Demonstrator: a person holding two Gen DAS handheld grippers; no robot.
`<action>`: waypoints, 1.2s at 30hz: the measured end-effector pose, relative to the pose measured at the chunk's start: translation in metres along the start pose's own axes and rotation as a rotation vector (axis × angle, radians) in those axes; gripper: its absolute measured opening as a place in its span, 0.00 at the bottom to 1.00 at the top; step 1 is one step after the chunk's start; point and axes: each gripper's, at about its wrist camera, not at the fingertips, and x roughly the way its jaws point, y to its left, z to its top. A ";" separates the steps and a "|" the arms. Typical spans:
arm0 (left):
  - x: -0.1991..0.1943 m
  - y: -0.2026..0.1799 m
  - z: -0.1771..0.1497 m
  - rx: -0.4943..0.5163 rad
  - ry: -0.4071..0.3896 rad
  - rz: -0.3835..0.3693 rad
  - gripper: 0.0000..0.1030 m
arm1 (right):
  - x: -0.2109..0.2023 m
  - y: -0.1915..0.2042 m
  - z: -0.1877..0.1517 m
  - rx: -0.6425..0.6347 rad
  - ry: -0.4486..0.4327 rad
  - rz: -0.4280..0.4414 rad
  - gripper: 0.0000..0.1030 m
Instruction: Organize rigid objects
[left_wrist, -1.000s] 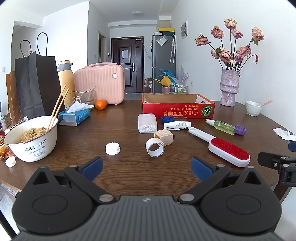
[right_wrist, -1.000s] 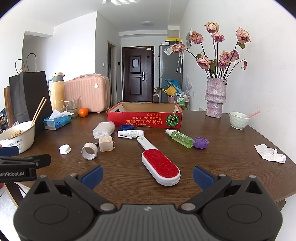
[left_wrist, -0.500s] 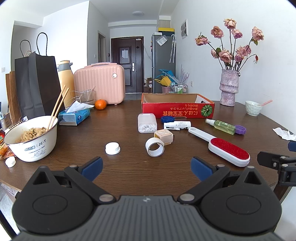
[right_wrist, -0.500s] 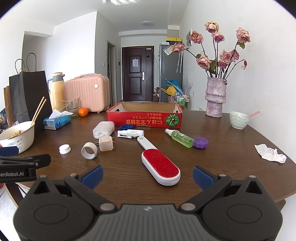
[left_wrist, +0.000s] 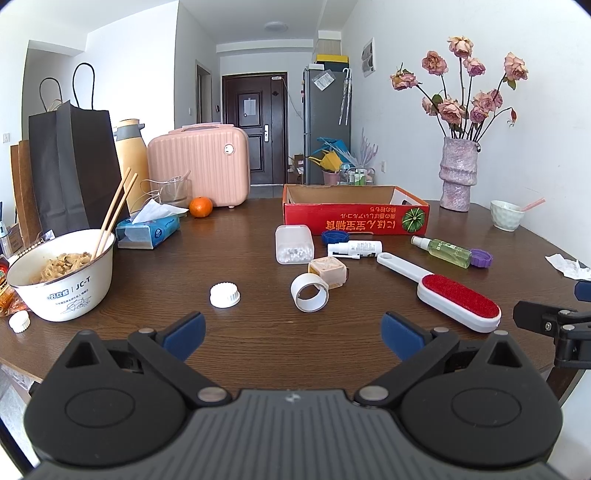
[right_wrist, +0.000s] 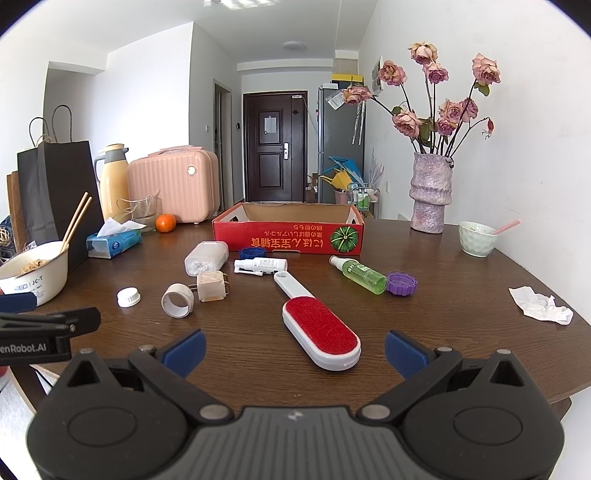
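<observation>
Blue-padded left gripper (left_wrist: 291, 334) and right gripper (right_wrist: 293, 350) both spread wide, holding nothing. Lint brush (right_wrist: 320, 332) lies nearest; clear box (left_wrist: 294, 244) holds white beads; noodle bowl (left_wrist: 62, 278) holds chopsticks. Red cardboard tray (right_wrist: 288, 236) farthest, nothing visible inside.
</observation>
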 end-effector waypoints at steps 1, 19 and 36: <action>0.002 0.000 0.000 -0.002 0.004 0.002 1.00 | 0.002 0.000 0.000 -0.004 0.004 0.000 1.00; 0.041 0.002 0.007 -0.010 0.060 0.019 1.00 | 0.043 -0.003 0.013 -0.004 0.050 -0.001 1.00; 0.088 0.005 0.014 -0.012 0.122 0.020 1.00 | 0.095 -0.005 0.022 -0.019 0.116 0.007 0.99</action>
